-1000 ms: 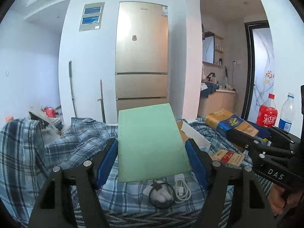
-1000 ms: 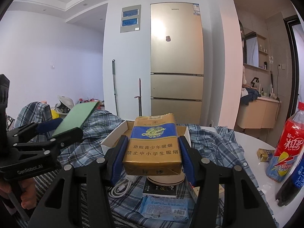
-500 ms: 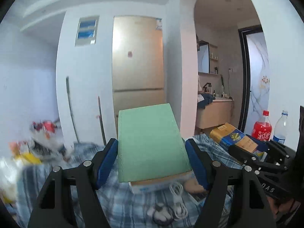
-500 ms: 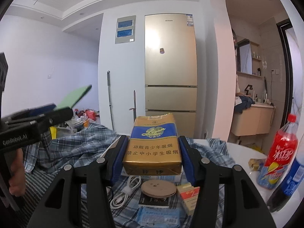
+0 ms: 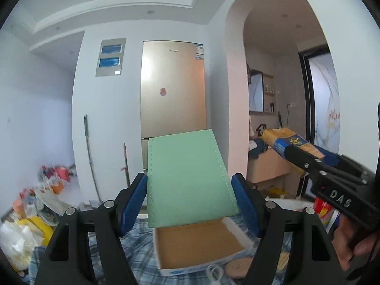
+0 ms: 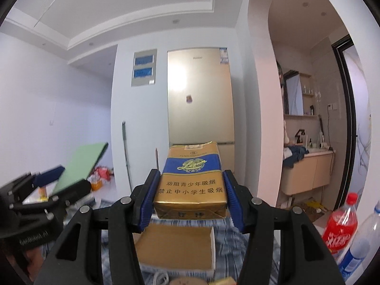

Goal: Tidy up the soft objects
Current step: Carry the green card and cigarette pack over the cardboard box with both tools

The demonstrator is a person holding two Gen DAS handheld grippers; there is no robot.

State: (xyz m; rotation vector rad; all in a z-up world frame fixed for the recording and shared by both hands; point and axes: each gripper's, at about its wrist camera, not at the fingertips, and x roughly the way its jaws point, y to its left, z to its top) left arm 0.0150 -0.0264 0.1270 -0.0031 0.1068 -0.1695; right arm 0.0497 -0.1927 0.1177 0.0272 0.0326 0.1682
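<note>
A: Left wrist view first. What are the left tongs (image 5: 190, 199) doing?

B: Their blue pads are pressed on both side edges of a flat green pad (image 5: 187, 180), which tilts up and away toward twelve o'clock. It is clamped and carried in the air.

A: And underneath?

B: At six o'clock an open cardboard box (image 5: 197, 244) with a brown inside and white walls sits on a blue plaid cloth (image 5: 140, 254). It looks empty as far as the view reaches. A white cable (image 5: 213, 273) and a round tan disc (image 5: 237, 264) lie just beside its near wall.

A: Anything else?

B: At three o'clock the right tongs (image 5: 292, 149) come in, held by a hand (image 5: 356, 249), clamped on a gold and blue pack (image 5: 285, 140). A gold fridge (image 5: 173, 90) stands at twelve o'clock, and clutter lies on the floor at nine o'clock.

A: Now the right wrist view.

B: The right tongs (image 6: 190, 197) are closed tight on the sides of the gold and blue pack (image 6: 191, 182), held level above the cardboard box (image 6: 175, 249). At nine o'clock the left tongs (image 6: 61, 178) appear with the green pad (image 6: 80, 163) in their grip, well apart from the pack.

A: And the right edge?

B: At four o'clock a red soda bottle (image 6: 342, 225) and a clear bottle with a blue label (image 6: 363, 244) stand on the white bench (image 6: 277, 239).
</note>
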